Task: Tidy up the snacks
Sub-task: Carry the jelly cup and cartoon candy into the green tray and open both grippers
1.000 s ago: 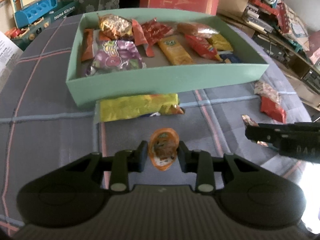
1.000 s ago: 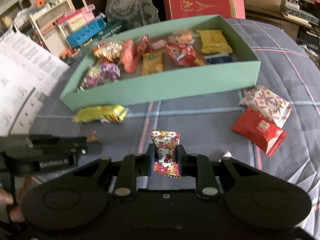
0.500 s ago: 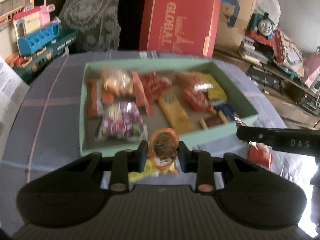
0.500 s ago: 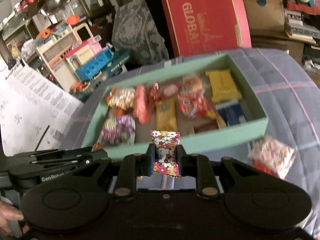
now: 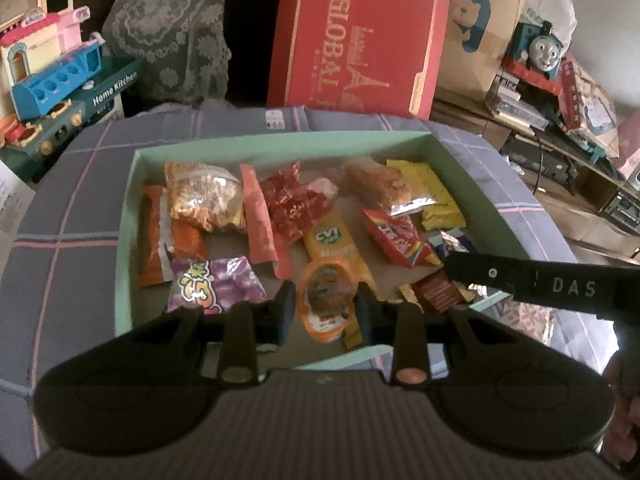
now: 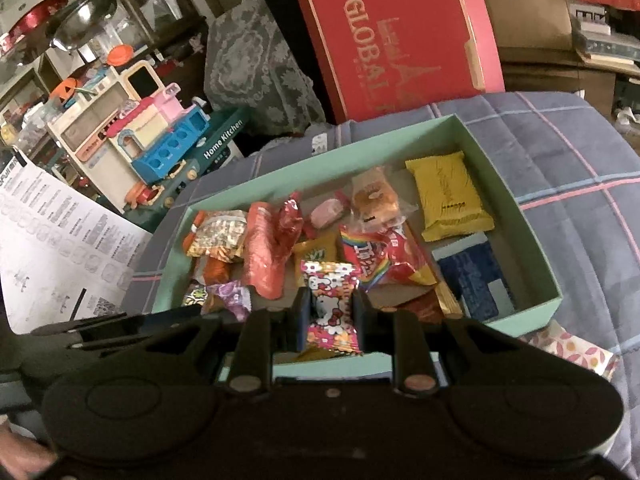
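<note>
A mint green box (image 5: 127,232) (image 6: 532,240) lies on the plaid cloth and holds several snack packets. My left gripper (image 5: 325,300) is shut on an orange jelly cup (image 5: 326,296) and holds it over the box's near middle. My right gripper (image 6: 330,310) is shut on a pink Hello Kitty candy packet (image 6: 330,300) over the box's near edge. The right gripper's black body (image 5: 540,284) crosses the right side of the left wrist view. The left gripper (image 6: 100,328) shows at the left of the right wrist view.
A floral packet (image 6: 576,350) lies on the cloth outside the box's near right corner. A red GLOBAL box (image 5: 360,40) stands behind the table. A toy kitchen set (image 6: 152,144) sits at the back left, printed paper (image 6: 52,240) at the left.
Both grippers have risen from the cloth and moved forward over the box, each still holding its snack. The yellow packet in front of the box has passed out of view.
</note>
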`<state>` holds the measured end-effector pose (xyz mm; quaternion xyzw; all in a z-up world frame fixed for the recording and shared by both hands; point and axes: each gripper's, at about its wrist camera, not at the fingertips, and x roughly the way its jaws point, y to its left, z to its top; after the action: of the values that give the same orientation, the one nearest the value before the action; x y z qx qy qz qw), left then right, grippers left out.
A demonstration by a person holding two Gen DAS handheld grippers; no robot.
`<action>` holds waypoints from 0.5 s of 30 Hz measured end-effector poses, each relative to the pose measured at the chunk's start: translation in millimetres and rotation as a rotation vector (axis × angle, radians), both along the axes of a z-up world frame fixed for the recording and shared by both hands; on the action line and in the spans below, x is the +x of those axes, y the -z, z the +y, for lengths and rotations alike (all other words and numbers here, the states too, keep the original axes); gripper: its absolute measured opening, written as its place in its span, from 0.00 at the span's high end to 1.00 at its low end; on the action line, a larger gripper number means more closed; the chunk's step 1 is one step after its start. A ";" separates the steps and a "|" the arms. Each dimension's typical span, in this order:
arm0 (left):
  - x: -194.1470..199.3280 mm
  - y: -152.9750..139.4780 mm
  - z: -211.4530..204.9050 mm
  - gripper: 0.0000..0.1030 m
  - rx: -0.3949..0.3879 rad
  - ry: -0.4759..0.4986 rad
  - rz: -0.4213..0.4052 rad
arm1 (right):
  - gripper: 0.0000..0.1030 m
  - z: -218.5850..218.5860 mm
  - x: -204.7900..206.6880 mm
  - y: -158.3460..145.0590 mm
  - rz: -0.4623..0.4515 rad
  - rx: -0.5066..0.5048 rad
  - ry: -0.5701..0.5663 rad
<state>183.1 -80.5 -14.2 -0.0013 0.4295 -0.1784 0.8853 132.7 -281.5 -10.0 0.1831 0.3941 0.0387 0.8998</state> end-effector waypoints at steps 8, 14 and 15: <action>-2.4 10.2 4.8 0.00 0.042 -0.085 -0.035 | 0.00 5.8 -5.9 -10.2 -0.084 -0.055 0.027; -5.4 12.9 14.0 0.00 0.014 -0.122 0.009 | 0.00 1.2 -11.2 -10.0 -0.065 -0.037 0.051; -7.3 12.5 14.8 0.00 0.013 -0.124 0.009 | 0.00 0.7 -13.6 -9.7 -0.062 -0.031 0.055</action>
<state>175.8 -65.7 -26.7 -0.0226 0.4336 -0.1205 0.8927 119.1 -280.7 -0.3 0.1786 0.3615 0.0132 0.9150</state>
